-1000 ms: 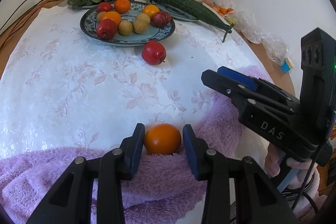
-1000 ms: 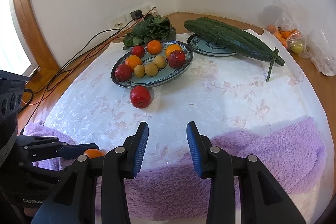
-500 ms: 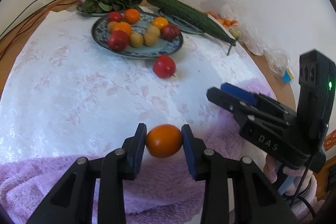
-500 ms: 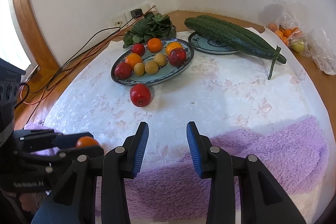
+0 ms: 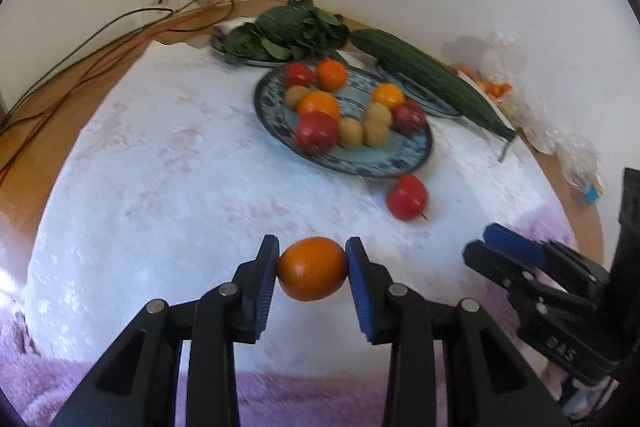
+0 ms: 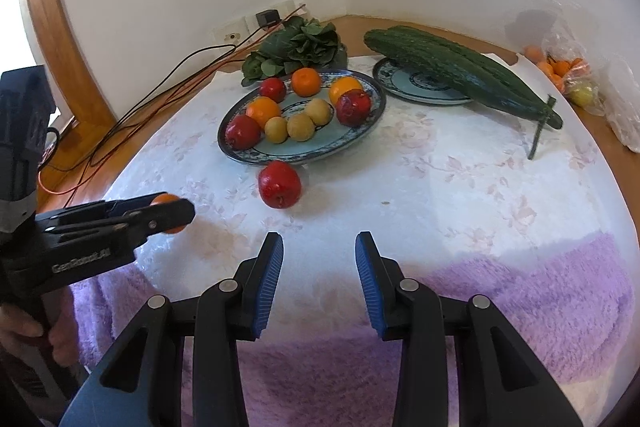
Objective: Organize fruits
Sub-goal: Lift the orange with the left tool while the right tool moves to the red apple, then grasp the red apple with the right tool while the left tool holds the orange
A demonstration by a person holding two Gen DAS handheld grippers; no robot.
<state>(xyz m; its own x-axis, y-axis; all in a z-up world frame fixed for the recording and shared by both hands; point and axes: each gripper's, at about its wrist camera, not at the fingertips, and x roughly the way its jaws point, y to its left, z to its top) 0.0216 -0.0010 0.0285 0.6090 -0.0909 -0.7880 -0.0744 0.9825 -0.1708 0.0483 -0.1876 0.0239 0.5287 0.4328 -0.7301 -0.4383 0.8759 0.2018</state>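
My left gripper [image 5: 312, 269] is shut on an orange [image 5: 312, 268] and holds it above the white tablecloth; it shows at the left of the right wrist view [image 6: 172, 213], the orange [image 6: 163, 199] mostly hidden behind its fingers. A blue patterned plate [image 5: 416, 157] holds several oranges, red apples and small brown fruits; it also shows in the right wrist view [image 6: 360, 135]. One red apple [image 5: 406, 196] lies on the cloth just in front of the plate, seen also from the right [image 6: 279, 184]. My right gripper [image 6: 319, 279] is open and empty over the cloth's near edge.
A long green cucumber [image 6: 464, 75] lies across a second plate [image 6: 404, 83] at the back right. Leafy greens [image 6: 298, 49] sit behind the fruit plate. A plastic bag of small fruit [image 6: 568, 75] is at far right. Cables [image 6: 160, 99] run along the left. A purple towel [image 6: 520, 307] covers the near edge.
My left gripper closed on the orange, lifted it off the purple towel and carried it forward over the white cloth toward the plate. My right gripper stayed open and nearly still.
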